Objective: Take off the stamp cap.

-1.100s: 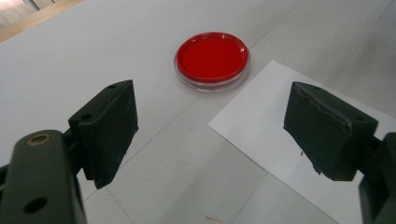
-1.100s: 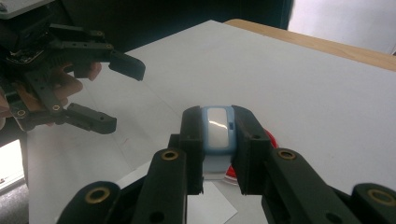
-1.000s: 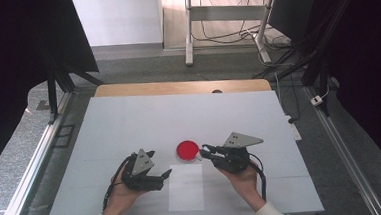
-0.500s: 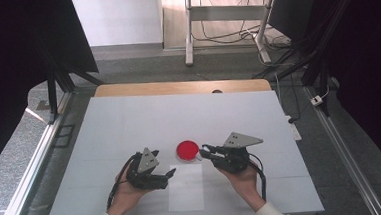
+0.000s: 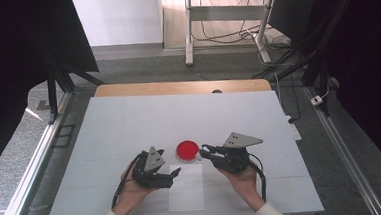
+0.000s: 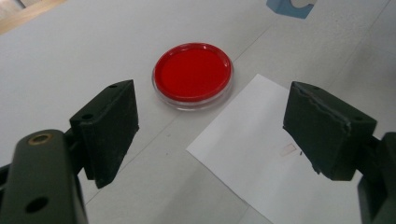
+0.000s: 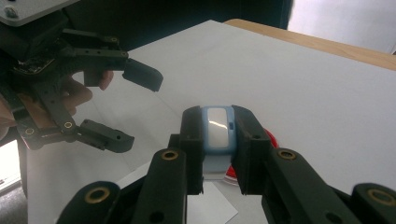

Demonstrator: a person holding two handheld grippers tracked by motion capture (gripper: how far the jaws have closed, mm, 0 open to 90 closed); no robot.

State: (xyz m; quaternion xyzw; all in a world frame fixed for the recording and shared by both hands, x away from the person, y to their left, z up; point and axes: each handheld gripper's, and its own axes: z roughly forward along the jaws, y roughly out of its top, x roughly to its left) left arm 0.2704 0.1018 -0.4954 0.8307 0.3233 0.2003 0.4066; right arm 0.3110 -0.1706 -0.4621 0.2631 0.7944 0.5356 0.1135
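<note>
Right gripper (image 7: 218,154): fingers pinching a small light-blue rectangular stamp (image 7: 217,128) just above the round red ink pad (image 5: 187,149) on the white surface (image 5: 129,121). Left gripper (image 6: 210,123): fingers spread, empty, above a white paper sheet (image 6: 261,154).

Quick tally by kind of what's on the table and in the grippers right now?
Red ink pad: 1
White paper sheet: 1
Blue stamp, clamped in the right gripper: 1
Grippers, including the open left gripper: 2
Total: 5
</note>
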